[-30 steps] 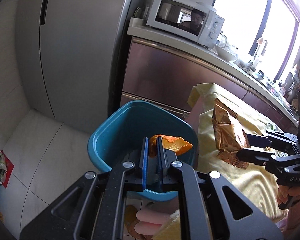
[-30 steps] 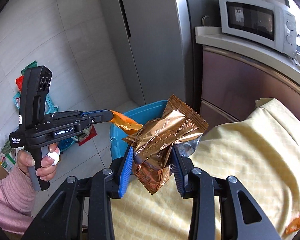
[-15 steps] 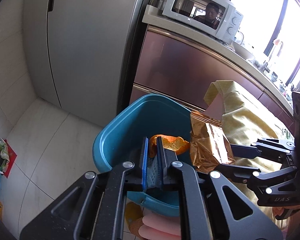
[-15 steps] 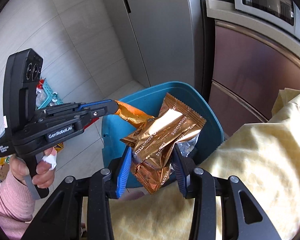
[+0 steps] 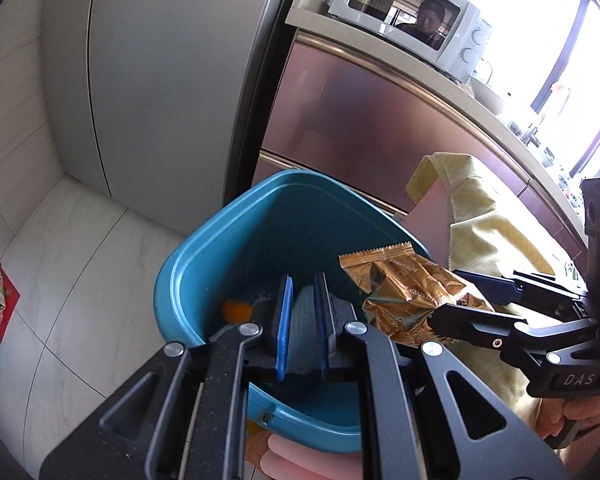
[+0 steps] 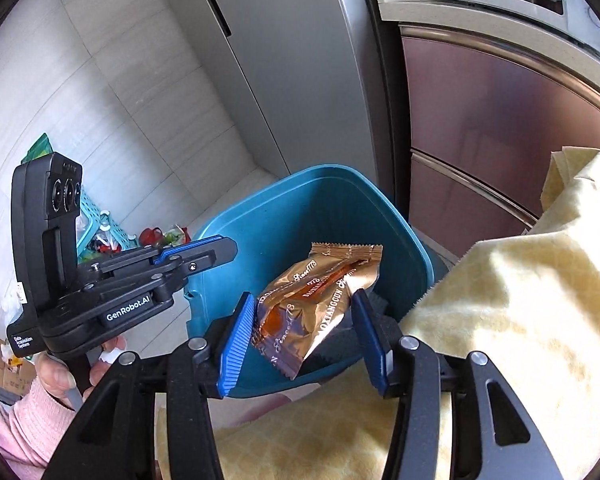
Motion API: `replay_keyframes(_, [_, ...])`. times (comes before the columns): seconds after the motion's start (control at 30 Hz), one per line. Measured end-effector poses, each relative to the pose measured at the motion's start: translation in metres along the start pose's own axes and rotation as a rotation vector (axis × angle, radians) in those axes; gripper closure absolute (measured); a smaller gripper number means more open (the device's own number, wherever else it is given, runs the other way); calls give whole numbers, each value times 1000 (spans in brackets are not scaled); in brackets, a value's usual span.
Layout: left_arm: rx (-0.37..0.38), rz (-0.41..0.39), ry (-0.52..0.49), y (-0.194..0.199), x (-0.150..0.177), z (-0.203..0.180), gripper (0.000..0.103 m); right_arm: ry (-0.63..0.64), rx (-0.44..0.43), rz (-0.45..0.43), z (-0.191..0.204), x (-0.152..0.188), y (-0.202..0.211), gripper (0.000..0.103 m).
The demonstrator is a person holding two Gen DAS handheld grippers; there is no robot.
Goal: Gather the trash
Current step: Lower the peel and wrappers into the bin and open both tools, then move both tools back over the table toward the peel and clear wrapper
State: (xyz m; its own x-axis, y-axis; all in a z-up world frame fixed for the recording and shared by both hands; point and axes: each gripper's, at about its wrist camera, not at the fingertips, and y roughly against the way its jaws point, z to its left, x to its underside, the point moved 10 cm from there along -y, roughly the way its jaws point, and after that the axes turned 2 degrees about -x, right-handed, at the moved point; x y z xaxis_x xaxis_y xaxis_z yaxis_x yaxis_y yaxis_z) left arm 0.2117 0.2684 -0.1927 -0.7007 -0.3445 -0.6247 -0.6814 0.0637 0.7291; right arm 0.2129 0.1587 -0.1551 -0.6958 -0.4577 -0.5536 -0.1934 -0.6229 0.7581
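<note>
A teal bin stands on the floor beside a table draped in yellow cloth. My left gripper hangs over the bin, shut to a narrow slit with nothing in it. An orange peel lies inside the bin, left of its fingers. My right gripper reaches over the bin's rim from the table side. Its jaws are opening, and a crinkled gold snack wrapper still sits between the blue pads, touching both.
A grey fridge and a brown cabinet with a microwave stand behind the bin. Floor clutter and a turquoise basket lie at the left. A hand in a pink sleeve holds the left gripper.
Both grippers have come down closer over the bin. The orange peel has left the left gripper and now lies in the bin. The right jaws have widened around the wrapper, which has tipped forward.
</note>
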Motion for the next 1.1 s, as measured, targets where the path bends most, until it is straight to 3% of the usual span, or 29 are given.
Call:
replay_keyframes(0.17, [1,-15,-14,8,1,-5,93,-25,-19,-12,-8,-3,4,42])
replay_keyframes(0.47, [11,-27,-33,18,5,-15,93,-27,-30,-38,-7,0,17,42])
replay_keyframes(0.67, [40,-59,-66,35,6,-30,79,-29,-30,-103,-10,2,47,42])
replay_keyframes(0.8, [80,-85,-119,49,7,-56,68,-32,-5,-173,-17,10,82,42])
replay_keyframes(1.1, [227,-95,-292,67,23,-155,58,-105,114,-309,-58,48,169,42])
